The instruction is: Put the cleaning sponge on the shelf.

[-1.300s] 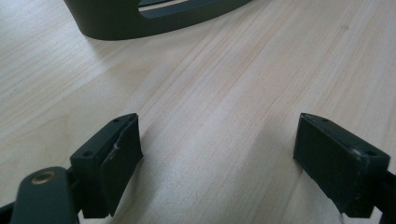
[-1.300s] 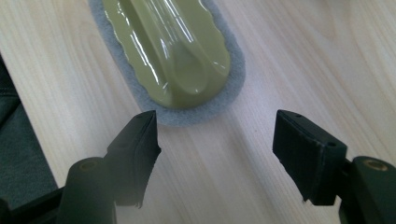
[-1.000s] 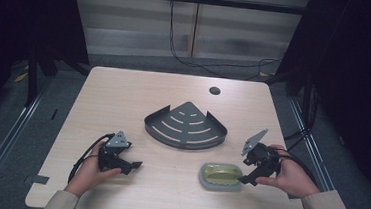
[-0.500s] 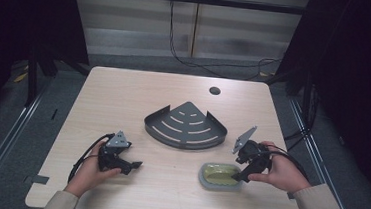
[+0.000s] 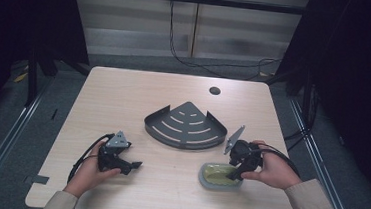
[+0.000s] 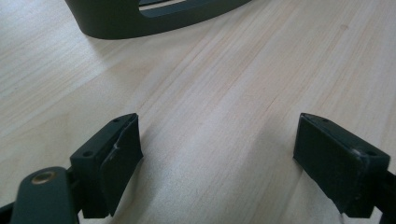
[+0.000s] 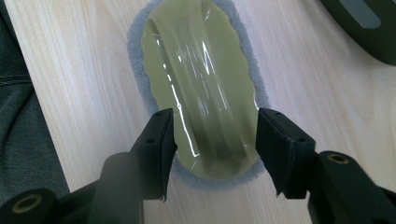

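Note:
A scrubbing pad [image 5: 218,176] lies near the table's front right, an oval grey pad with a glossy yellow-green ridged top [image 7: 205,84]. My right gripper [image 5: 230,176] points down onto it. In the right gripper view, the right gripper [image 7: 212,140] straddles its near end, and its jaws have just been closing, with the pads close beside the green top and no visible squeeze. My left gripper [image 5: 136,165] rests on the table at the front left. In the left gripper view, the left gripper [image 6: 217,154] stands wide open over bare wood.
A dark grey quarter-round corner shelf [image 5: 186,127] with slots sits mid-table; its wall [image 6: 140,21] shows ahead of the left jaws and its edge [image 7: 369,32] to the right of the scrubber. A round hole [image 5: 214,91] is at the back. A sleeve [image 7: 18,93] borders the table.
My right gripper has slid left and forward over the scrubbing pad, and its jaws have narrowed around it. The left hand and gripper have stayed put.

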The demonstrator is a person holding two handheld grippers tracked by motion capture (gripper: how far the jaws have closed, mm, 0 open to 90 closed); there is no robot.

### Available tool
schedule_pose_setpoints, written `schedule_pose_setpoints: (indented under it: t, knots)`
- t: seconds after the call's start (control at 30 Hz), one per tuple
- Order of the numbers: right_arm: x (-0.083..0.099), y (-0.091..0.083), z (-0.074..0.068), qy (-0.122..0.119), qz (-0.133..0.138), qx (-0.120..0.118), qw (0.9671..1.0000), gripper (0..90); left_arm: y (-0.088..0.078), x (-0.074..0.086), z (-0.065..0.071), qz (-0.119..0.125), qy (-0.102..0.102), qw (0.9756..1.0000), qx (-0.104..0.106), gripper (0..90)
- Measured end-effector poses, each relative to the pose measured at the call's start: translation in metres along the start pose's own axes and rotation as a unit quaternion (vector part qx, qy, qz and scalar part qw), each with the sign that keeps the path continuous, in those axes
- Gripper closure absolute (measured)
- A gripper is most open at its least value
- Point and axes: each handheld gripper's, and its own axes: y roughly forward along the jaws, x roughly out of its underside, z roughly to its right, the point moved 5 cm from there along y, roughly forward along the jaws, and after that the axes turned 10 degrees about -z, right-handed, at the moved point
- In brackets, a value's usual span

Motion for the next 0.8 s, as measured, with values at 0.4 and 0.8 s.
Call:
schedule_pose_setpoints:
  t: [0.4,0.8]
  knots:
    - [-0.011,0.004,0.000,-0.017,-0.008,-0.007,0.9998,59.2,0.000,0.000,0.000,0.002,-0.002,1.0000,0.001,14.5]
    - [-0.019,0.005,-0.001,-0.028,-0.013,-0.012,0.9995,71.1,0.000,0.000,0.000,0.002,-0.002,1.0000,0.000,14.5]
